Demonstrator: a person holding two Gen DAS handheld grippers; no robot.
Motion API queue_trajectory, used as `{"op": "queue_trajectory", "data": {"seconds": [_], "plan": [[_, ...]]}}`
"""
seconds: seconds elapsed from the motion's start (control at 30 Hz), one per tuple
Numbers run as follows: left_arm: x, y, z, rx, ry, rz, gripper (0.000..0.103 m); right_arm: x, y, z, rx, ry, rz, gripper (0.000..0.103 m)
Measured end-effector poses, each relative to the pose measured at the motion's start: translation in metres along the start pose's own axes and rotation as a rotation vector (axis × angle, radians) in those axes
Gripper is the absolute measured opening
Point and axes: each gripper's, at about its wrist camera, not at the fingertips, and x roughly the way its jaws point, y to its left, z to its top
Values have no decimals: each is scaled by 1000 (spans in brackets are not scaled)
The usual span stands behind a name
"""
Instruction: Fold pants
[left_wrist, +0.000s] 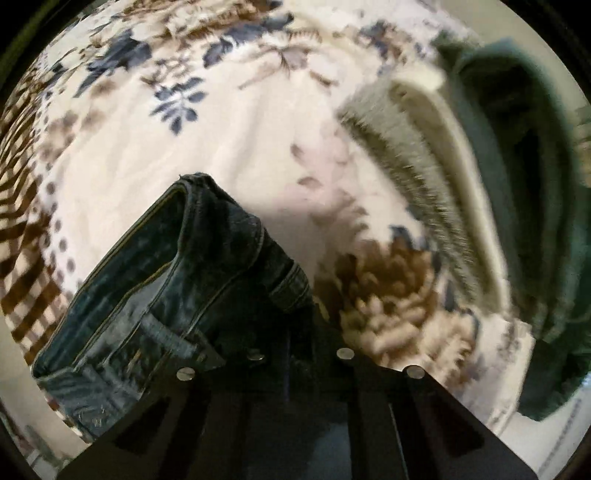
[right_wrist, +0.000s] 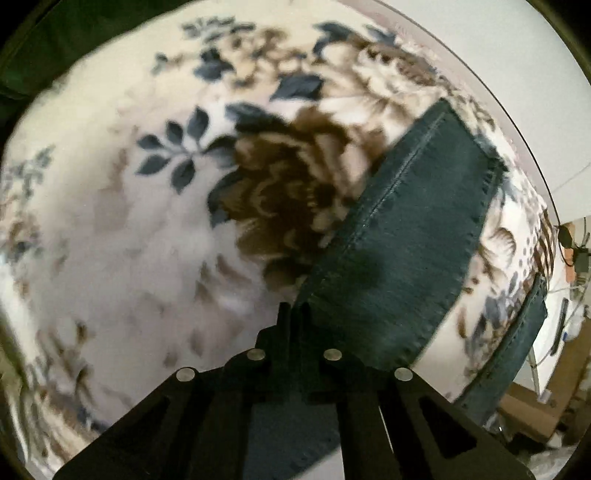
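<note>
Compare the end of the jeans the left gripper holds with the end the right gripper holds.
The left gripper clamps the waistband end: bunched, thick, with belt loops and yellowish stitching. The right gripper pinches the leg end: flat, plain, with one long seam and a hem. Both are dark blue denim, lifted above the floral bedspread.

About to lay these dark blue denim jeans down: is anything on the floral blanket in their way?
Nothing visible. Both the left gripper and right gripper are clamped on the dark blue denim jeans; the floral blanket beneath looks bare.
</note>
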Motion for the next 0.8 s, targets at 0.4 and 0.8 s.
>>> {"op": "queue_trajectory", "data": {"seconds": [0.4,0.8], "plan": [[-56,120,-74,-10,-10,-30,4,-106,-180,-91,-65,-83,102,2],[8,182,-116,-36,33,32,7,-1,-256,-143,-81,83,120,9]]}}
